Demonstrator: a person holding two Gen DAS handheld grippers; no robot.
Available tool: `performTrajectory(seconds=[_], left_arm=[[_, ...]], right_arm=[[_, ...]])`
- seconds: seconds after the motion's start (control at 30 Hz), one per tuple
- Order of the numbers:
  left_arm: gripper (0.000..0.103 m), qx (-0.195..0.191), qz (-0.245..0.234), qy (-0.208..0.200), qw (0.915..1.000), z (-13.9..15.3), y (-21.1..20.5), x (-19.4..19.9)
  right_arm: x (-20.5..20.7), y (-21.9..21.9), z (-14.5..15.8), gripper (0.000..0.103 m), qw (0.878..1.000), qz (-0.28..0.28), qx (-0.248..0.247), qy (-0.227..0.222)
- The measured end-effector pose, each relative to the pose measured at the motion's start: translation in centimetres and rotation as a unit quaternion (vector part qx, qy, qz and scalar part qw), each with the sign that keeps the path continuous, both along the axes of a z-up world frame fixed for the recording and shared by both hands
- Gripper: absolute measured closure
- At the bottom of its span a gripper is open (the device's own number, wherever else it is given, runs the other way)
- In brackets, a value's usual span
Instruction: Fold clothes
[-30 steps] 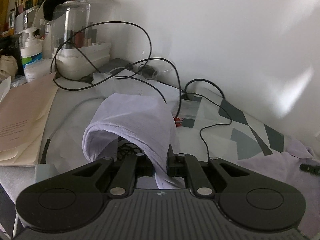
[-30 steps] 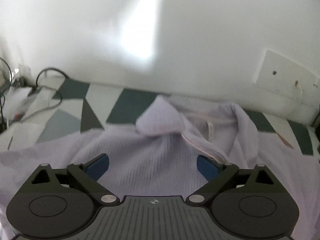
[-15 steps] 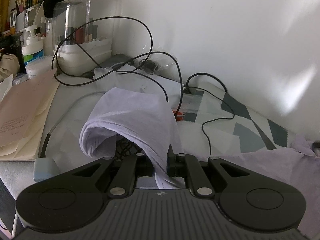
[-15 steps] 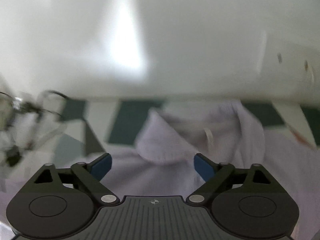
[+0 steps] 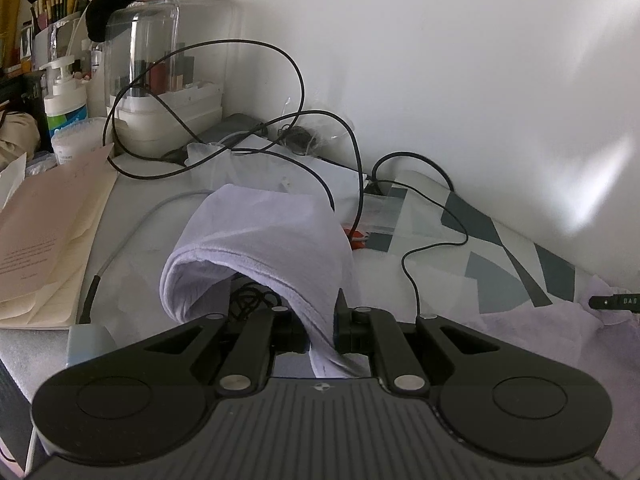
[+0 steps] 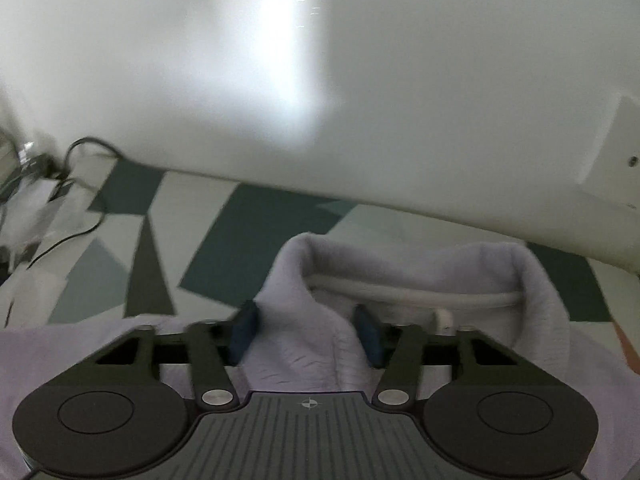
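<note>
Garment: lilac knit top (image 6: 420,280), spread across the patterned table (image 6: 224,248) by the wall; collar end toward the right, one end lifted at the left.
Left gripper (image 5: 322,330): clamped on a hanging fold of the top; cloth arches up over it in a loop.
Right gripper (image 6: 306,334): closing now w/ the collar flap between the blue pads (image 6: 242,332); a small gap shows each side, so you don't have it pinched yet.
Handling: soft, light, stretchy knit; it'll sag and bunch, prob. not slip. No breakage risk.
Where to hold: collar/shoulder seam on your right, hem or sleeve edge on your left; grab doubled edges, not a single layer.
Snag risk: black cables (image 5: 296,136) lie close beside the raised fold; lift clear.
Containers: clear lidded organiser (image 5: 156,76) far left holds cosmetics; cup w/ brushes (image 5: 52,4) behind; pump bottle (image 5: 66,108) beside.
</note>
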State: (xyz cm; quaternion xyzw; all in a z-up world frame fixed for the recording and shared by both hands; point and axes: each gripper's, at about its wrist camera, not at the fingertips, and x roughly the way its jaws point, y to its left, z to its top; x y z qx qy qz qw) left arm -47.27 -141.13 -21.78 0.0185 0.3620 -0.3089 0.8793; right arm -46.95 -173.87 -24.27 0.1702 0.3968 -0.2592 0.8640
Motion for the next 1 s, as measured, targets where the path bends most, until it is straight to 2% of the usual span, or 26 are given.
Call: performTrajectory(seconds=[0.1,0.2,0.3,0.37,0.47,0.53,0.6,0.63,0.67,0.7,0.73,0.77,0.83,0.9,0.97,1.0], left_arm=[[0.093,-0.013,-0.003,-0.023,0.9996,0.8,-0.4,-0.2],[0.093,-0.024,-0.013,-0.045,0.9986,1.5,-1.3,-0.2],[0.093,-0.027,-0.026,-0.054,0.9978,1.5,-3.2,0.6],[0.093,-0.025,-0.031,-0.058,0.9976,1.0,-4.5,1.4],[0.093,-0.011,-0.041,-0.070,0.9966,0.3,-6.6,2.4],[0.093,0.006,-0.059,-0.066,0.9961,-0.3,-8.1,3.0],[0.088,0.033,-0.083,-0.047,0.9949,-0.8,-9.4,3.2],[0.077,0.049,-0.097,-0.036,0.9934,-1.0,-9.8,3.2],[0.058,0.056,-0.111,-0.036,0.9916,-0.9,-9.8,2.8],[0.047,0.060,-0.124,-0.042,0.9896,-0.8,-9.6,2.2],[0.031,0.063,-0.137,-0.048,0.9875,-0.6,-9.3,1.7],[0.027,0.066,-0.149,-0.053,0.9852,-0.4,-9.1,1.2],[0.028,0.072,-0.166,-0.054,0.9820,0.0,-8.2,0.4],[0.029,0.054,-0.189,-0.025,0.9802,0.4,-6.9,-0.1],[0.046,0.027,-0.218,0.013,0.9755,0.7,-5.3,-1.0],[0.050,0.018,-0.233,0.032,0.9718,0.7,-4.7,-1.7]], right_arm=[[-0.5,0.2,1.9,0.088,0.998,-0.005,-0.041,-0.045],[-1.5,-1.1,3.6,0.089,0.992,-0.053,-0.063,-0.096],[-1.4,-2.3,2.4,0.089,0.992,-0.076,-0.060,-0.076],[-1.2,-2.4,0.9,0.089,0.993,-0.080,-0.076,-0.043],[-1.1,-2.1,-0.8,0.088,0.992,-0.085,-0.095,-0.023],[-0.7,-1.7,-1.2,0.087,0.991,-0.082,-0.106,-0.013],[-0.1,-1.1,-1.6,0.079,0.990,-0.075,-0.120,0.004],[0.3,-0.7,-1.7,0.075,0.989,-0.069,-0.129,0.015],[0.7,-0.4,-1.5,0.072,0.988,-0.065,-0.135,0.023],[0.9,0.0,-1.3,0.066,0.988,-0.062,-0.141,0.029],[0.9,0.4,-0.8,0.049,0.987,-0.063,-0.147,0.027],[0.6,0.8,-0.2,0.032,0.986,-0.066,-0.152,0.022],[-0.4,1.6,1.3,0.030,0.985,-0.062,-0.160,-0.003],[-1.5,2.7,2.4,0.035,0.989,-0.044,-0.143,-0.021],[-2.5,3.7,3.4,0.041,0.991,-0.024,-0.122,-0.039],[-2.8,4.4,3.6,0.044,0.993,-0.007,-0.107,-0.042]])
